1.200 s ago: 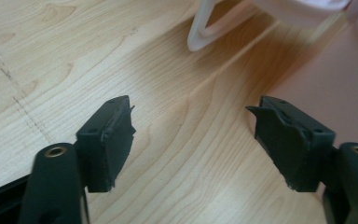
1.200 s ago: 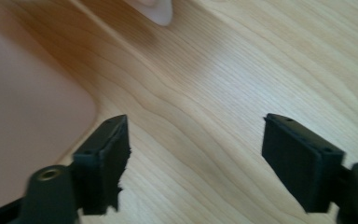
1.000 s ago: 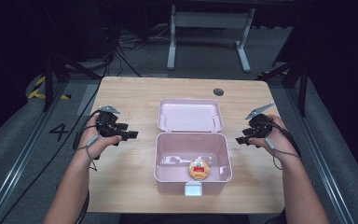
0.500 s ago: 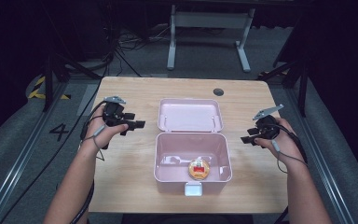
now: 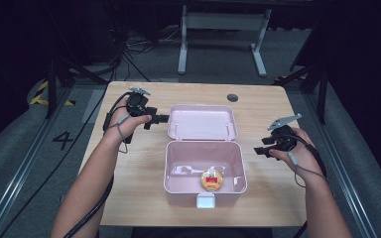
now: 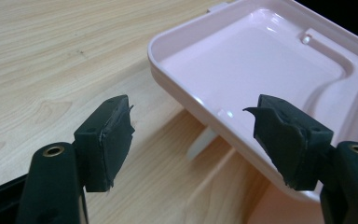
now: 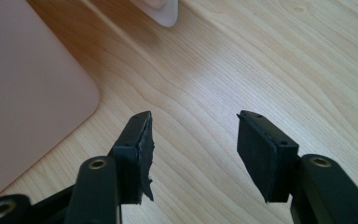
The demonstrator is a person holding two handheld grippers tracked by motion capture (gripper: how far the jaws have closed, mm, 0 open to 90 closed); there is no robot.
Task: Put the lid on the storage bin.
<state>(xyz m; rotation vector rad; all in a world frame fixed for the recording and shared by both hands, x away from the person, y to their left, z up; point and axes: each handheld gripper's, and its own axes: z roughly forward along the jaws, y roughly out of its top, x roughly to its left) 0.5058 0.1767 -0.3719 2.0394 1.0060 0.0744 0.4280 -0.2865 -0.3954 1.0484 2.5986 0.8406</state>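
A pink lunch box (image 5: 172, 168) stands open at the middle of the wooden table (image 5: 129, 198), its lid (image 5: 202, 121) laid back flat behind it. Inside lies a round orange item with a red top (image 5: 211, 179). My left gripper (image 5: 159, 119) hovers at the lid's left rim (image 6: 261, 60); its jaws (image 6: 191, 116) have just been opening and its pads touch nothing. My right gripper (image 5: 259, 150) sits right of the box, jaws (image 7: 193, 140) likewise just opening over bare wood, with the box wall (image 7: 28, 93) at the left of the right gripper view.
A white latch (image 5: 205, 201) juts from the box's near side. A dark round hole (image 5: 232, 97) marks the table's far edge. Beyond the table are a grey floor, cables and a metal stand (image 5: 223, 29). Bare wood lies on both sides of the box.
My left hand has moved away from the person and to the right, up to the lid's left rim. Both pairs of jaws stand wider. The right hand has barely shifted.
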